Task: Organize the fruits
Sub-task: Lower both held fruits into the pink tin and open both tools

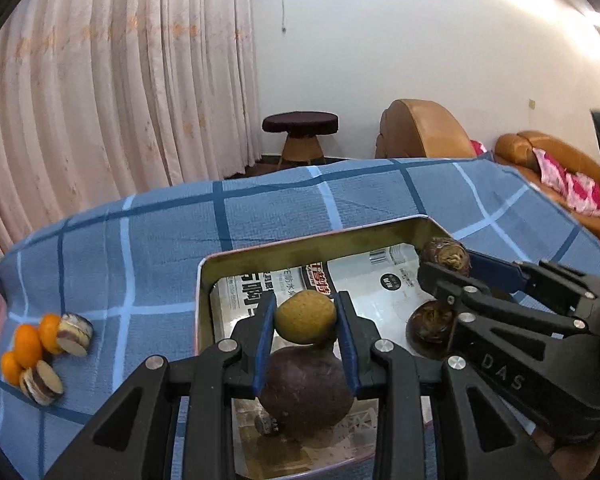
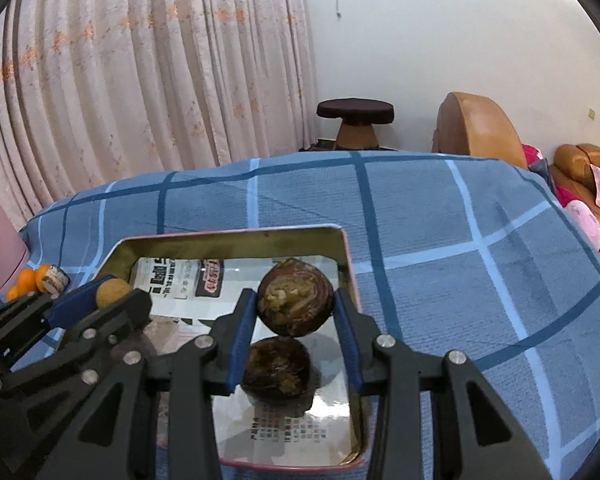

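Two grippers hang over the shallow metal tray [image 1: 380, 229]: left gripper [image 1: 306, 320] clamps a small yellow-brown round fruit [image 1: 305, 316]; right gripper [image 2: 296, 304] clamps a dark brown round bulb [image 2: 295, 302].

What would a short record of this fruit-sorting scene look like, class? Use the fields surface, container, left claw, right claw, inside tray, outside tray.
surface: blue checked cloth
container: metal tray
left claw: shut on small yellow-brown fruit, above tray
right claw: shut on brown round fruit, above tray
inside tray: dark purple fruit, dark brown fruit
outside tray: small oranges, sandwich biscuits
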Demonstrator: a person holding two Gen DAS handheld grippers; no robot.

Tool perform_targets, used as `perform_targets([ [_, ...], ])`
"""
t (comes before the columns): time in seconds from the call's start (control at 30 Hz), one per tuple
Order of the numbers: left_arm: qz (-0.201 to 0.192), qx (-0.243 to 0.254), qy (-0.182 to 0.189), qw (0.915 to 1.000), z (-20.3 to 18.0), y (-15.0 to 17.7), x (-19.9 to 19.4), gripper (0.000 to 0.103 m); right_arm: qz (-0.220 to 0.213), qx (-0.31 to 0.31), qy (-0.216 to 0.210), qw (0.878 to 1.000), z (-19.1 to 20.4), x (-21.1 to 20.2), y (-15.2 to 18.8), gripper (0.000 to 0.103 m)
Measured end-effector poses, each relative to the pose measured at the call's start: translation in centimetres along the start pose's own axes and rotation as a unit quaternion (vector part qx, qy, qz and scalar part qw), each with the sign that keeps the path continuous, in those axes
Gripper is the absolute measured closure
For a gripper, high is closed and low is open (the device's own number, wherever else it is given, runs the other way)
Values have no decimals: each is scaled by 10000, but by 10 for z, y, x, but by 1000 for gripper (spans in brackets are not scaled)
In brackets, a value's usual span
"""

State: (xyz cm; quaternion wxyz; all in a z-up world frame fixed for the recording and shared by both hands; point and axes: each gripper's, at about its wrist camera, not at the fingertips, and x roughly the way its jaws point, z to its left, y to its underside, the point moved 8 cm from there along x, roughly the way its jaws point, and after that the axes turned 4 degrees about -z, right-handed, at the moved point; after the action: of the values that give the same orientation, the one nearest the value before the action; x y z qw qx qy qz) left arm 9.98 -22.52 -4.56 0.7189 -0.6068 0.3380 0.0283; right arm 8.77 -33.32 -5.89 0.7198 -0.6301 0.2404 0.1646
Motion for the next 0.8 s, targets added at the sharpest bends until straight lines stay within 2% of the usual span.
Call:
perform_targets([
  [0.2,-125,192,-330,9992,1,-1,-1,71,61,7,-221,9997,9,4,3,60],
  [0.33,-160,142,-412,9989,5,-2,-3,69,-35,119,-241,9996,6,1,2,50],
  [0.43,-164,57,-480,9987,9,-2,-6,58,-140,159,-187,9996,3,-2,-1,42],
  [0.5,-217,-111,-591,9980,17,-3,-9,38,-248,249,-188,9992,0,-5,-4,42],
  [0.57,-303,-252,-664,9970,24,-5,-13,26,-339,420,-288,9981,-3,-9,-7,38],
  [0.6,-351,-318,-672,9966,27,-6,-16,23,-387,481,-318,9976,-4,-11,-8,33],
  [0.67,-424,-453,-579,9964,31,-8,-19,20,-590,589,-121,9964,-12,-17,-12,13],
  [0.7,-434,-512,-538,9963,33,-9,-21,17,-688,620,-67,9957,-14,-20,-14,11],
  [0.8,-418,-475,-626,9960,36,-7,-22,15,-991,816,-152,9916,-19,-31,-21,5],
])
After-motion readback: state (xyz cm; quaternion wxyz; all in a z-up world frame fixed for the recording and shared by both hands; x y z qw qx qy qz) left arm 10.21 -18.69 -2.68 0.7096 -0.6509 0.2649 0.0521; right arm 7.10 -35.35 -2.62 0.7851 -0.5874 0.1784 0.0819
